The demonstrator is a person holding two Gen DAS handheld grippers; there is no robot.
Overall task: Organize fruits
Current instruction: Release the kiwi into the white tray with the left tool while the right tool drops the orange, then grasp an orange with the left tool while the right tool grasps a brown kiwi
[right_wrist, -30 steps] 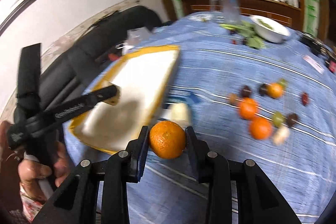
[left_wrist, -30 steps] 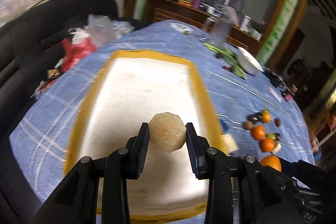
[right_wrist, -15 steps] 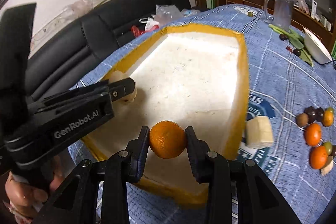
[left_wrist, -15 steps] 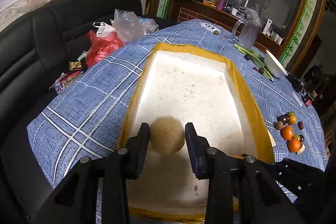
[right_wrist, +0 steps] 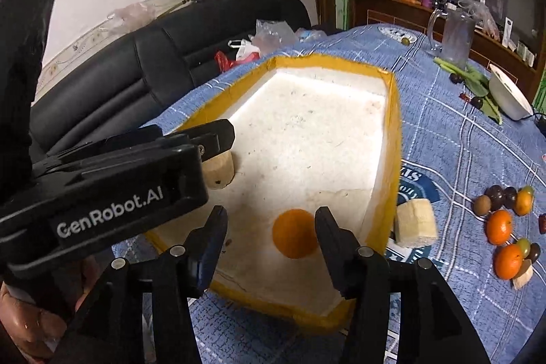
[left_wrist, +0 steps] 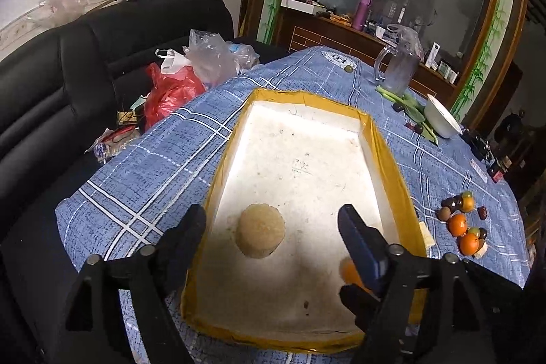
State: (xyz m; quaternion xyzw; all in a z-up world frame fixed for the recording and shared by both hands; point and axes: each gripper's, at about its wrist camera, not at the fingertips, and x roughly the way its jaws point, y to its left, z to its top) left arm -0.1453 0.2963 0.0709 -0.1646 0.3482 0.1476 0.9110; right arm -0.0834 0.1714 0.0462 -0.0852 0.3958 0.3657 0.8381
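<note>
Over the white tray (left_wrist: 389, 156) with the yellow rim, both claws point down at the fruit. The left claw (left_wrist: 271, 220) is opening wide, and its fingers do not touch anything. A round tan fruit (left_wrist: 261, 235) sits on the tray floor between them, nearer the left finger. The right claw (right_wrist: 271, 227) is opening too. An orange (right_wrist: 295, 233) lies in the tray between its fingers, close against the right finger (right_wrist: 329, 232) and apart from the left one, so nothing grips it. From the right camera, the left claw's black body reaches in from the left, and a hand (right_wrist: 30, 326) holds it low in the corner. The tray rests on a surface with a blue checked cloth (left_wrist: 143, 179). A pale block (right_wrist: 414, 222) sits just beside the tray's right wall. More small fruits (right_wrist: 505, 220), orange, green and dark, lie in a bunch on the cloth, well apart from the tray. A white bowl (left_wrist: 442, 120) and a clear jug (left_wrist: 397, 70) stand at the far end.
</note>
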